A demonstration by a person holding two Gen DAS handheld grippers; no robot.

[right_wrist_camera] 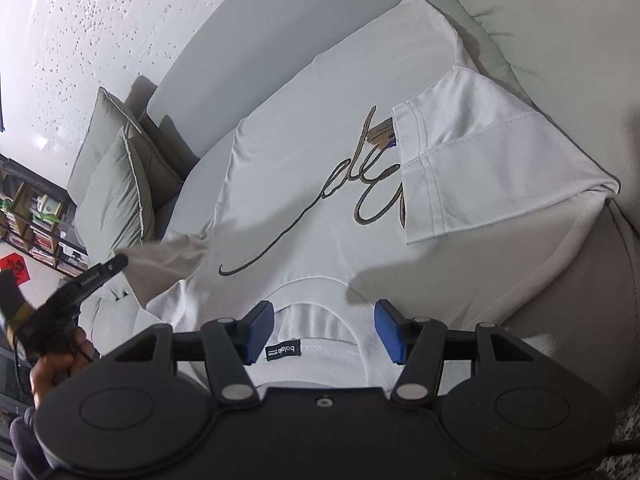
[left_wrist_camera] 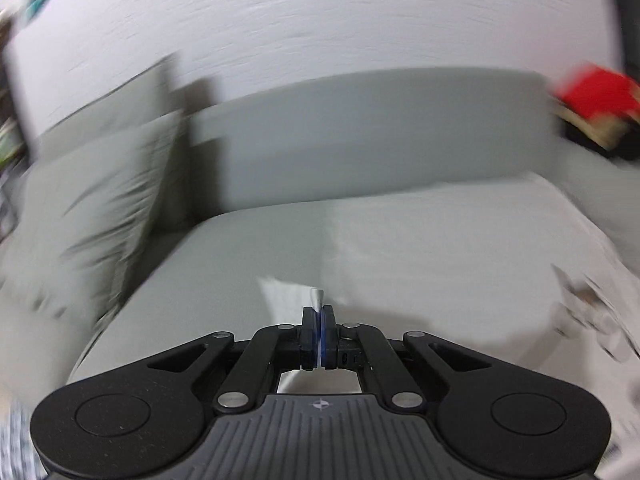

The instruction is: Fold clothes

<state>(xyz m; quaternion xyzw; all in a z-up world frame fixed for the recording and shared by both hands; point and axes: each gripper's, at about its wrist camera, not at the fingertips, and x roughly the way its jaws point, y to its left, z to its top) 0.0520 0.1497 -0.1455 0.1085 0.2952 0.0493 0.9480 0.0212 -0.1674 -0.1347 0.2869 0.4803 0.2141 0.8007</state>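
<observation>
A white T-shirt with a brown script logo lies spread on the grey sofa seat, collar toward me. Its right sleeve is folded in over the chest. My right gripper is open and empty, hovering just above the collar and its black label. My left gripper is shut on the shirt's left sleeve, a sliver of white cloth sticking out between the pads. In the right wrist view the left gripper holds that sleeve lifted at the shirt's left side.
Two grey cushions lean at the sofa's far end, also in the left wrist view. The sofa backrest runs behind the seat. A bookshelf stands beyond the sofa. A red item is at the right.
</observation>
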